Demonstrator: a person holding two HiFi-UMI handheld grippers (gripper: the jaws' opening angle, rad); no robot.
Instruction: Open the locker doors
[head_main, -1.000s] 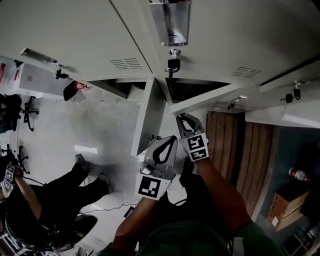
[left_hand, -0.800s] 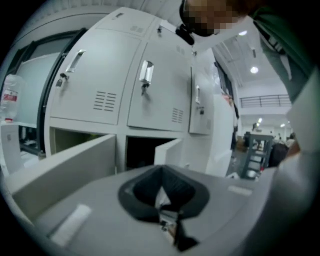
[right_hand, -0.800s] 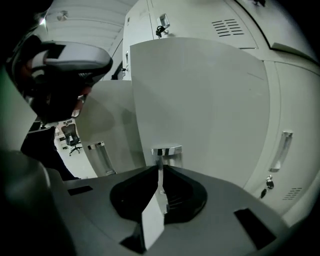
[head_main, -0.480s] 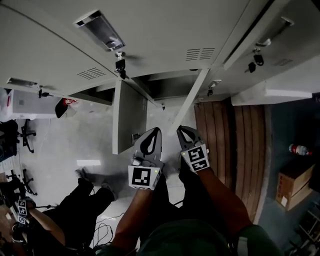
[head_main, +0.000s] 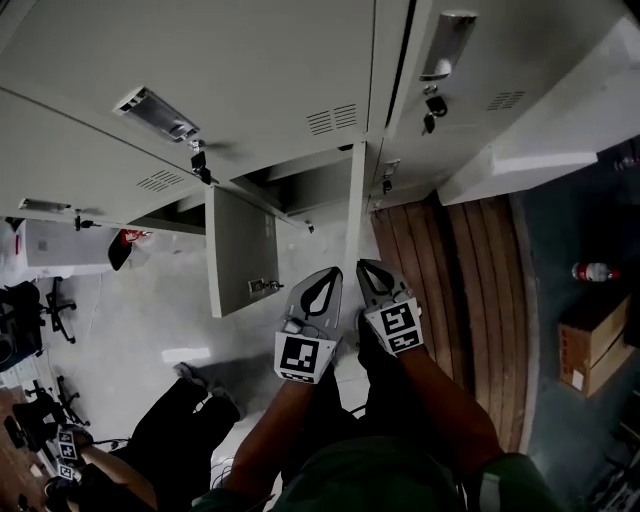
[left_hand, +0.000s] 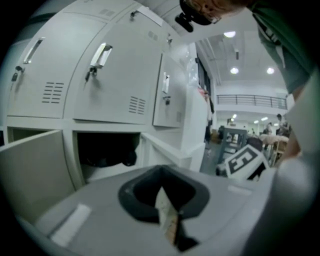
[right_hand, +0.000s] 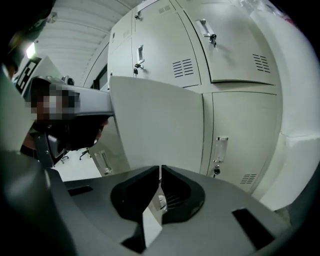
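Right: a fire extinguisher (head_main: 592, 271) stands near a cardboard box (head_main: 592, 352). Centre: wooden boards (head_main: 470, 300) cover the floor.

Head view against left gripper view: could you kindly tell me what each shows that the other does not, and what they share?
Only the head view shows the wooden floorboards, a cardboard box and a red bottle on the floor. Only the left gripper view shows something dark inside the open compartment and the ceiling lights of the hall beyond. Both show the grey lockers, an open locker door and the right gripper.
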